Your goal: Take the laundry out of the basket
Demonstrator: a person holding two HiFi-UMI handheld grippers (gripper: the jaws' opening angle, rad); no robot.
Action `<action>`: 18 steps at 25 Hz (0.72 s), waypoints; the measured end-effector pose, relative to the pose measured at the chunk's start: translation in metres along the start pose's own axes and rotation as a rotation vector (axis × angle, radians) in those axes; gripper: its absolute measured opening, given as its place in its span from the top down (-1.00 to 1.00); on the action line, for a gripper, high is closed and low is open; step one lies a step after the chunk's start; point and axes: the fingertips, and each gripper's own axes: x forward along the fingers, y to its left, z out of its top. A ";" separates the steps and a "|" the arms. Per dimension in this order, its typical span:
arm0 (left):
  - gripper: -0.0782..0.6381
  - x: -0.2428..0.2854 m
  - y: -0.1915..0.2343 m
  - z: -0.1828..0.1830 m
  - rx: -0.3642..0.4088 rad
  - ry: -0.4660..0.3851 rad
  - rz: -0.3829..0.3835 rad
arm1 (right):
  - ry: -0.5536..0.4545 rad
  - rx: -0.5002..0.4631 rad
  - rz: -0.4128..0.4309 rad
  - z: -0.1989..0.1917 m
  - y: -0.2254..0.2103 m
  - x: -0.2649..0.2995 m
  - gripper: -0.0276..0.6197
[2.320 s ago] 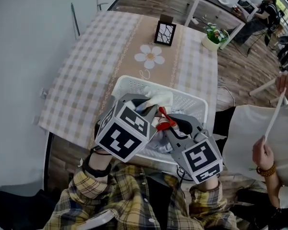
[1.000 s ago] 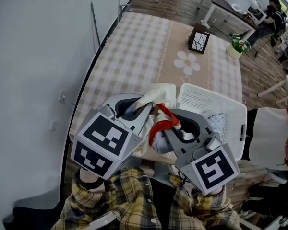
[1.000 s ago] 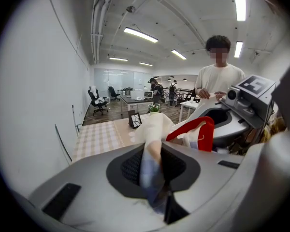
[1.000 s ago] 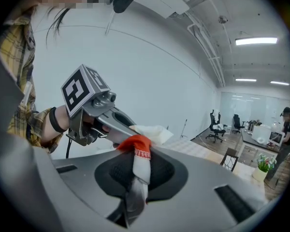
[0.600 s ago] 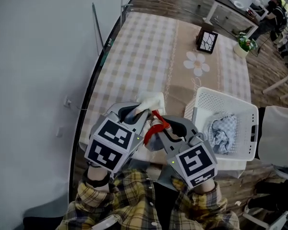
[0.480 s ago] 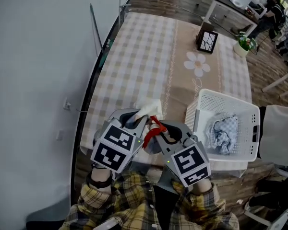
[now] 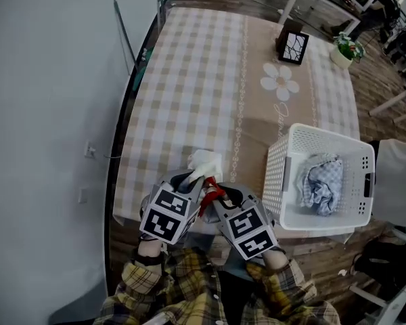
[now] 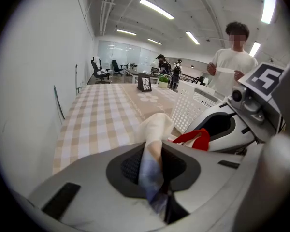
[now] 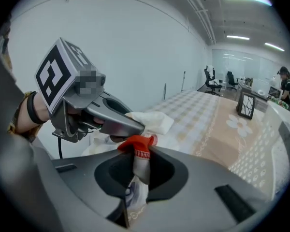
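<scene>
Cream cloth (image 8: 158,125) clamped by left gripper (image 8: 153,175), red-edged cloth (image 9: 137,144) by right gripper (image 9: 135,178); checked laundry (image 7: 320,181) shows only overhead.

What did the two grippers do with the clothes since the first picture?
Both carried their laundry out of the white basket, leftward over the checked table. The left gripper stays shut on the pale cloth, the right gripper on the red-edged cloth. The blue checked cloth stayed in the basket; nothing was let go.
</scene>
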 end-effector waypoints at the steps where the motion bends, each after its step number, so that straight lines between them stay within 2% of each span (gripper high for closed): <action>1: 0.57 0.002 0.002 -0.003 -0.009 -0.001 -0.002 | 0.007 0.010 0.000 -0.004 0.000 0.003 0.73; 10: 0.46 0.013 0.010 -0.026 -0.058 0.005 0.015 | 0.071 0.066 0.023 -0.031 0.001 0.023 0.67; 14: 0.37 0.010 0.012 -0.029 -0.041 0.016 0.027 | 0.084 0.042 0.011 -0.030 0.002 0.020 0.51; 18: 0.20 -0.003 0.013 -0.014 -0.013 -0.016 0.027 | 0.083 0.004 0.010 -0.020 0.005 0.007 0.40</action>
